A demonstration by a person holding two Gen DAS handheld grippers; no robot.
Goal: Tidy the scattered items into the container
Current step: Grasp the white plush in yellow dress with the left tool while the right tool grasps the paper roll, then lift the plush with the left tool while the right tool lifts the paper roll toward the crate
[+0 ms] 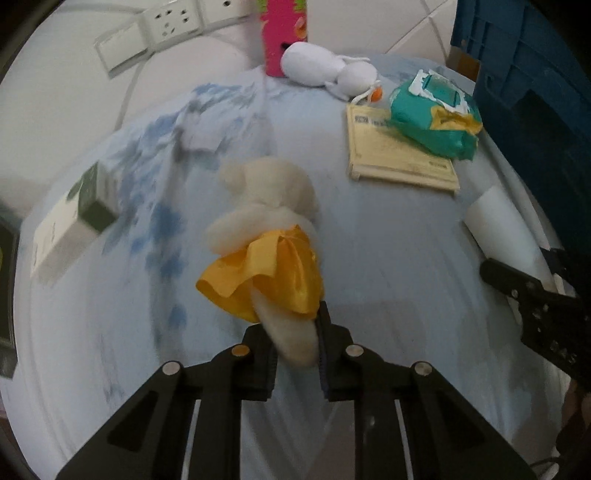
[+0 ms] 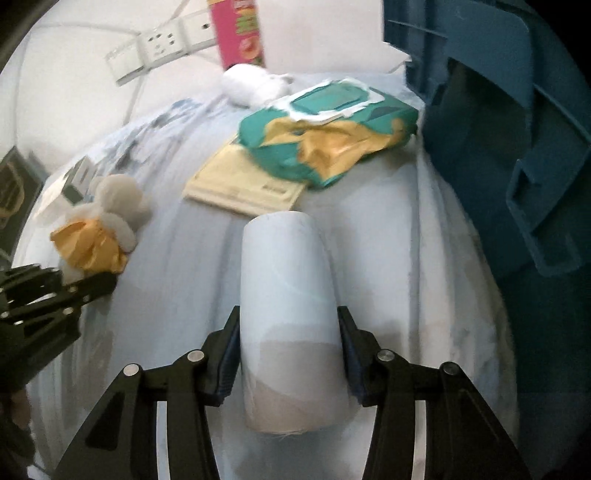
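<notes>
A white plush toy (image 1: 266,206) in a yellow dress lies on the pale blue sheet. My left gripper (image 1: 291,325) is shut on its lower leg. In the right wrist view the same plush toy (image 2: 110,218) sits at the left, with the left gripper (image 2: 55,299) below it. A white paper roll (image 2: 288,280) lies lengthwise between my right gripper's pads, and the right gripper (image 2: 288,314) is shut on its sides. The blue crate (image 2: 498,147) stands at the right. The left wrist view shows the roll (image 1: 498,229), the right gripper (image 1: 517,284) and the crate (image 1: 524,74) at the right.
A green wipes pack (image 1: 432,114) rests on a yellow booklet (image 1: 391,155) beside the crate. Behind them are a white soft toy (image 1: 325,66) and a pink canister (image 1: 282,33). A power strip (image 1: 166,26) lies at the back left and a white and green box (image 1: 70,225) at the left.
</notes>
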